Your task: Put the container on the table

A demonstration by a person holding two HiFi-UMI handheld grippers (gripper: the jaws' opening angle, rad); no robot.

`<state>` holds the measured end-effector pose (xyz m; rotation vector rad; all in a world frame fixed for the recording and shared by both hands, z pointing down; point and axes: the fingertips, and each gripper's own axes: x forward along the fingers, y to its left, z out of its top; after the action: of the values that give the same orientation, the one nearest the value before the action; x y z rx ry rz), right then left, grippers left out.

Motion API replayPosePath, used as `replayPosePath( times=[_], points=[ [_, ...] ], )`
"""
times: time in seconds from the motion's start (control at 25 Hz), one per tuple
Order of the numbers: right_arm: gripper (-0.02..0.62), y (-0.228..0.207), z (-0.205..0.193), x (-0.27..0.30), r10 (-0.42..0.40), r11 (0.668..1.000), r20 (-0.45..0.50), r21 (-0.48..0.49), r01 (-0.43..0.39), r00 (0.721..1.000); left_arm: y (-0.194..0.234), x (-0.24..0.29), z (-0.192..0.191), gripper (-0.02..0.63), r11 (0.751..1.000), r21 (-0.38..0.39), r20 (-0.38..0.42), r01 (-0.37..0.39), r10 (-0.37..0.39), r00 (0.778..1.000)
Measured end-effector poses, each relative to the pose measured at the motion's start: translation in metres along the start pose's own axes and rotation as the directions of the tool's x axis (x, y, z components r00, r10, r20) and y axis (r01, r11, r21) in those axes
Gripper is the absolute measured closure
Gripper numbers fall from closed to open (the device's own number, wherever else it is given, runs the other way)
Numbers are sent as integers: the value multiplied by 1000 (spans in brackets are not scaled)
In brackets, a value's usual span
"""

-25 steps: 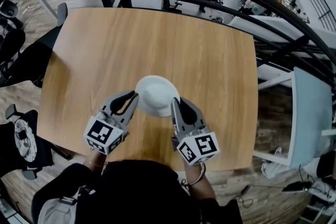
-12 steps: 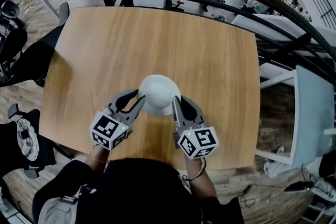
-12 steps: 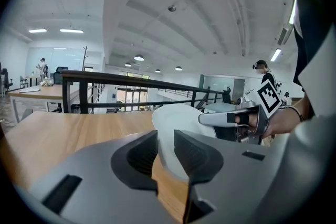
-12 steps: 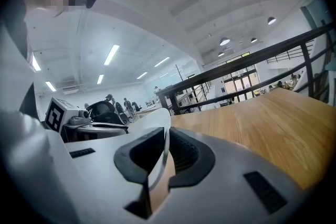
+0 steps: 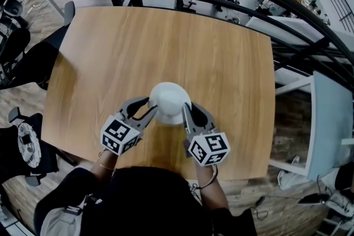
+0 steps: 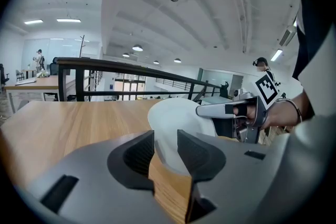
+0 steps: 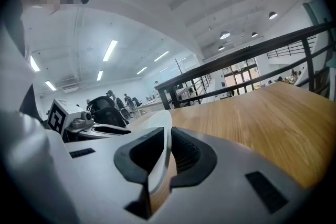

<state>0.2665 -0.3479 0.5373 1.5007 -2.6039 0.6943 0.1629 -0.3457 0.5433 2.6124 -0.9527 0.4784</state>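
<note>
Desk of pale wood is shown from above, and the white container is seen at its near middle, between both tools. The container's right rim is pinched by the right hand-held gripper. The left hand-held gripper is spread, its jaws just opened, with the left rim loose in the gap.

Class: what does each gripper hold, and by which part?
The right gripper clamps the white container by its rim. The left gripper holds nothing: its jaws have just been opening, the rim loose between them.
</note>
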Motion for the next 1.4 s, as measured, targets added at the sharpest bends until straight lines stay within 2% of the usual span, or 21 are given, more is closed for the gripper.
replayPosePath(
  times=[0.16,0.36,0.52,1.2,1.4],
  points=[
    [563,-1,-8,4,6,1000,-25,-4,-6,1000,2,2,-9,479,999,-53,-15,8,-9,1000],
    [563,-9,-17,7,-11,1000,-70,0,11,997,4,8,-15,479,999,-37,-46,4,-5,999],
    [563,-15,-26,10,-16,1000,-99,6,17,995,8,13,-16,479,1000,-30,-34,-8,7,999],
    [558,-27,-52,30,-30,999,-176,18,34,984,26,24,-34,479,998,-61,-78,0,-5,997],
    [486,-29,-62,36,-32,999,-208,16,36,978,27,30,-41,479,998,-67,-95,13,-19,995]
  ],
)
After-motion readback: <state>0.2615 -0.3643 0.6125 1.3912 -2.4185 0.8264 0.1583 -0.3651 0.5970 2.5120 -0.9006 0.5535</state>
